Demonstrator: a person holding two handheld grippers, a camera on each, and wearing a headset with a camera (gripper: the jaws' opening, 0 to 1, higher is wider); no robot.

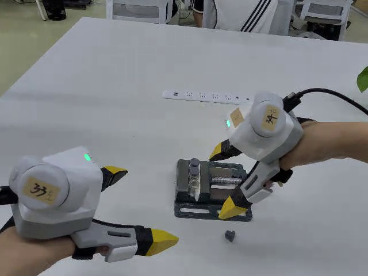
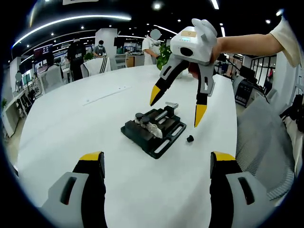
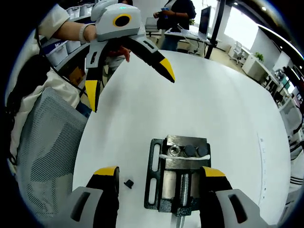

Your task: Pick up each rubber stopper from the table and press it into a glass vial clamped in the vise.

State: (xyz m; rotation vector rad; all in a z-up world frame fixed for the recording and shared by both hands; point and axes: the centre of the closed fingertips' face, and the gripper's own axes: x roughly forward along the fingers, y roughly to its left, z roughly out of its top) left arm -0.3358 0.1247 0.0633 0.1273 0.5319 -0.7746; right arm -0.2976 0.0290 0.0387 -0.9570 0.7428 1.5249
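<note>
The wide white worktop (image 1: 115, 86) is smooth and matte, in an open office with chairs at its far edge.

The left hand-held gripper (image 1: 140, 206), grey-white plastic with yellow-tipped black jaws, is at 8 o'clock from the vise. Its jaws are spread wide and hold nothing. I think it waits aside to leave room for the other one.

In the centre stands the dark metal bench vise (image 1: 211, 195), flat on the worktop, with its threaded screw pointing to 3 o'clock. It clamps a short row of small clear glass vials (image 1: 194, 183) upright, probably so that pressing from above does not tip them. In the right gripper view two vials seem closed with dark caps and one mouth looks open. A long white power strip (image 1: 207, 96) lies at 12 o'clock from the vise.

The small dark rubber stopper (image 1: 230, 236), dull and roughly conical, lies loose on the worktop at 5 o'clock from the vise, apart from it.

The right hand-held gripper (image 1: 225, 179) hovers above the screw side of the vise, its jaws spread and empty. The lower yellow tip is near the stopper, so a descent on the stopper seems the next step.
</note>
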